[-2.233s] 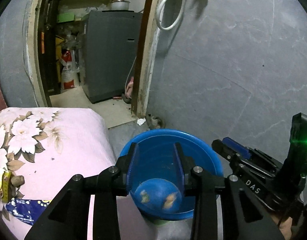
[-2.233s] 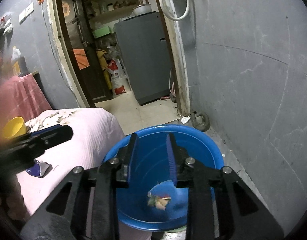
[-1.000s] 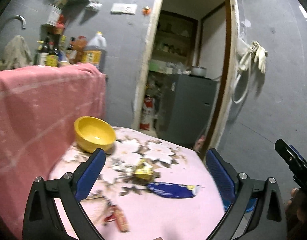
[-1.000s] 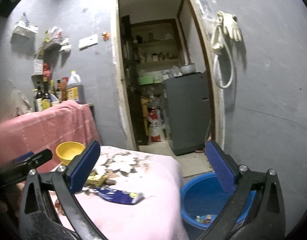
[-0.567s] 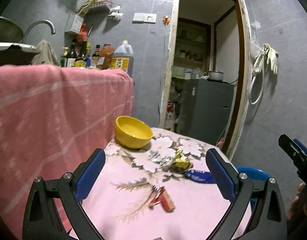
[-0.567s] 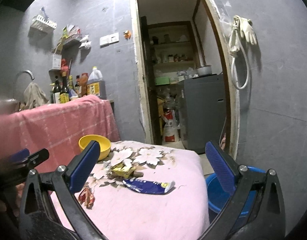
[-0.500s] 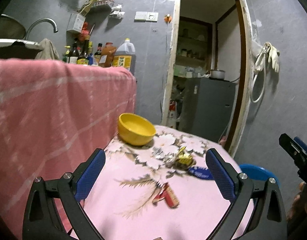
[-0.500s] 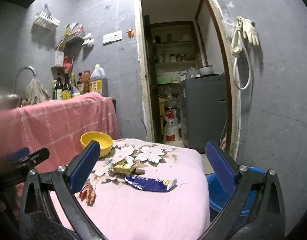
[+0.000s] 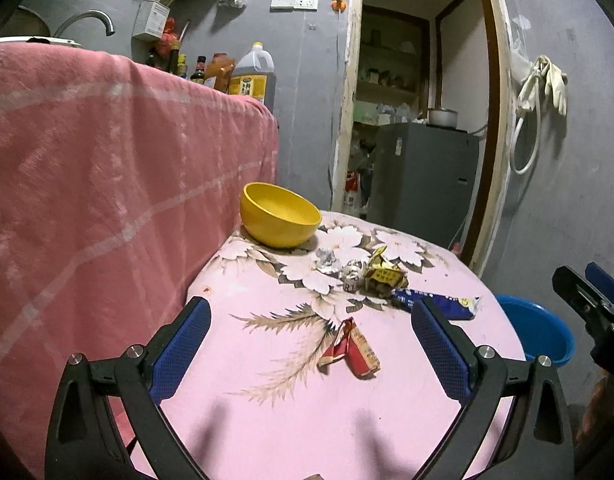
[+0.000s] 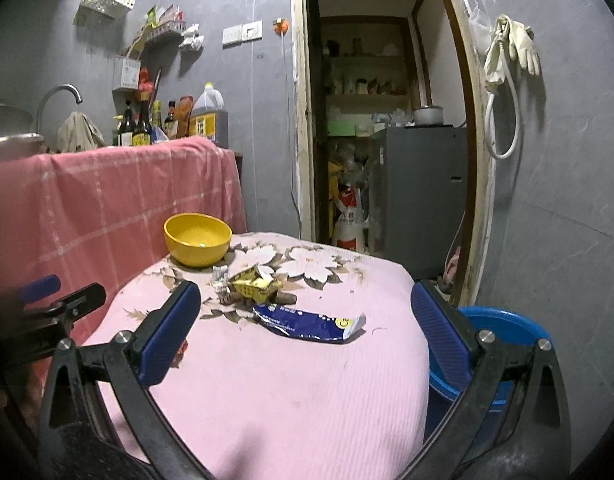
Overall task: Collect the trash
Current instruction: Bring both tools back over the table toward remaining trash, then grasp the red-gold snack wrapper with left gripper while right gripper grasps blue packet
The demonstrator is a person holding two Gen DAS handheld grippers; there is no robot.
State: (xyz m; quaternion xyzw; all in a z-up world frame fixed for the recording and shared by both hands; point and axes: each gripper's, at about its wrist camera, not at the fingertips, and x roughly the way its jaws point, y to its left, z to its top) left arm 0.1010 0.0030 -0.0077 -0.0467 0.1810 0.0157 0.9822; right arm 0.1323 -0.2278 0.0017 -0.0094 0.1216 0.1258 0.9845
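Trash lies on a pink floral table (image 9: 267, 420): a red wrapper (image 9: 349, 346), a blue tube wrapper (image 9: 439, 304) (image 10: 309, 322), a yellow crumpled wrapper (image 9: 383, 276) (image 10: 253, 284) and small silver scraps (image 9: 327, 260). A blue basin (image 9: 539, 334) (image 10: 503, 328) stands on the floor to the table's right. My left gripper (image 9: 307, 352) is open and empty over the table, with the red wrapper between its fingers. My right gripper (image 10: 303, 336) is open and empty, framing the blue tube wrapper.
A yellow bowl (image 9: 279, 214) (image 10: 198, 238) sits at the table's far side. A pink cloth-covered counter (image 9: 107, 180) with bottles rises on the left. A doorway (image 10: 387, 140) with a grey cabinet lies behind. A grey wall (image 10: 567, 200) is on the right.
Both grippers have swung from over the blue basin to face the table and have opened wide. In the last half second they moved slightly closer to the trash.
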